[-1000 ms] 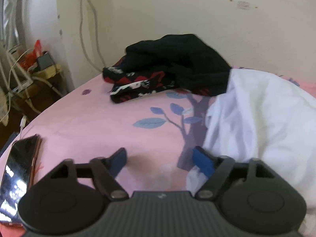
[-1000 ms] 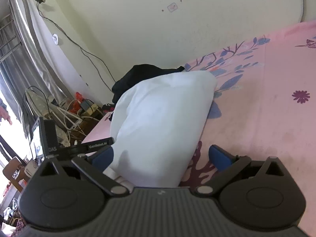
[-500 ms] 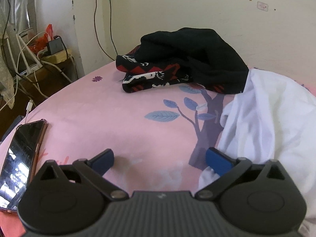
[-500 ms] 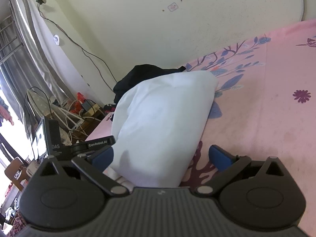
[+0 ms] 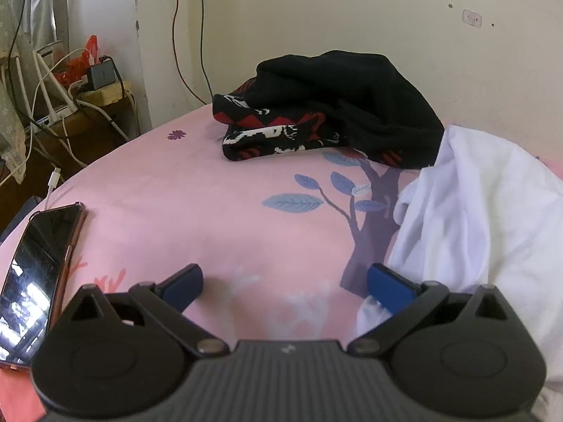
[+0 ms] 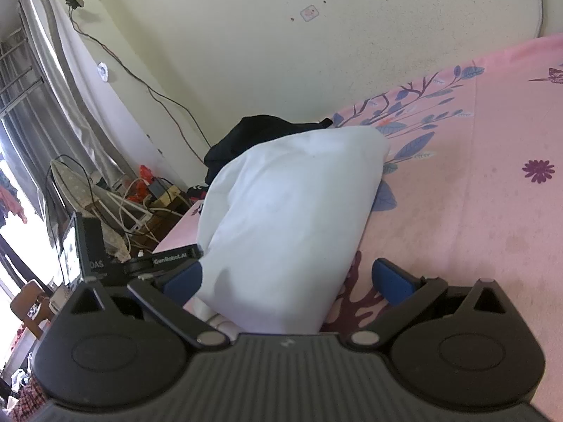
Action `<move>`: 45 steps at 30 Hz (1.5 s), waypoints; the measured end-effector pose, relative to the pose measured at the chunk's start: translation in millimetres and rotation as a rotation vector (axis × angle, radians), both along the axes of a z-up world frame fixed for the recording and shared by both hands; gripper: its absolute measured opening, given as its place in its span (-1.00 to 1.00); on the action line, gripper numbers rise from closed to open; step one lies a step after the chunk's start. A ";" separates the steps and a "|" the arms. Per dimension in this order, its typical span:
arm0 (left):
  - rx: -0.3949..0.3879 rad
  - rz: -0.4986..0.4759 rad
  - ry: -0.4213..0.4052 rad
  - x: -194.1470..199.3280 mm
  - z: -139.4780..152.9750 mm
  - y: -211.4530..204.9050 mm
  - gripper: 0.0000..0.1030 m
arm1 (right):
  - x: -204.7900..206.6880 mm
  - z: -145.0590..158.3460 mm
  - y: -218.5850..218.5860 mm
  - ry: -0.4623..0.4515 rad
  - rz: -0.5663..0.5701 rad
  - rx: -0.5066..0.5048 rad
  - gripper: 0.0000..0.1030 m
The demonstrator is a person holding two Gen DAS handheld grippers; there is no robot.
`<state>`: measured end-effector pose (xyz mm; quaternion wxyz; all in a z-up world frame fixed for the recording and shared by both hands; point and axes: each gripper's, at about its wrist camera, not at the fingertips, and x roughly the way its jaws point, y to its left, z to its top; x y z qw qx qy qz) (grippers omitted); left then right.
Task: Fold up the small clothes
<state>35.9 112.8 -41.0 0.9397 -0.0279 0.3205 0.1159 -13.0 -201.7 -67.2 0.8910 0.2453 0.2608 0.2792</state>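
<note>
A white garment (image 5: 482, 218) lies bunched on the pink bed sheet (image 5: 197, 218), at the right of the left wrist view. In the right wrist view it is a white mound (image 6: 292, 218) that reaches between my fingers. My left gripper (image 5: 285, 283) is open and empty, low over bare sheet, with its right finger (image 5: 388, 286) beside the garment's edge. My right gripper (image 6: 286, 277) is open, its jaws standing on either side of the garment's near end without closing on it. A pile of black, red and white clothes (image 5: 327, 105) lies at the far edge by the wall.
A phone (image 5: 35, 267) lies on the sheet's left edge. A side table with chargers and cables (image 5: 88, 84) stands left of the bed. The wall (image 5: 352, 10) runs behind the bed. The left gripper's body (image 6: 140, 263) shows left of the garment in the right wrist view.
My left gripper has opened wider and turned slightly, so the dark pile and white garment have shifted right in its view. The right gripper has barely moved.
</note>
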 end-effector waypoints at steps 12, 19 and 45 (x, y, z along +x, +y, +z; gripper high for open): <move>-0.054 -0.062 -0.006 0.0 0.8 10.4 1.00 | 2.8 -1.0 -4.8 0.005 0.022 0.015 0.89; -0.440 -0.260 -0.027 5.1 33.0 40.0 1.00 | 21.3 4.2 -6.8 0.061 0.065 0.008 0.89; -0.361 -0.664 0.048 35.3 40.8 -94.8 0.09 | 50.0 59.3 -26.9 -0.067 0.027 -0.131 -0.45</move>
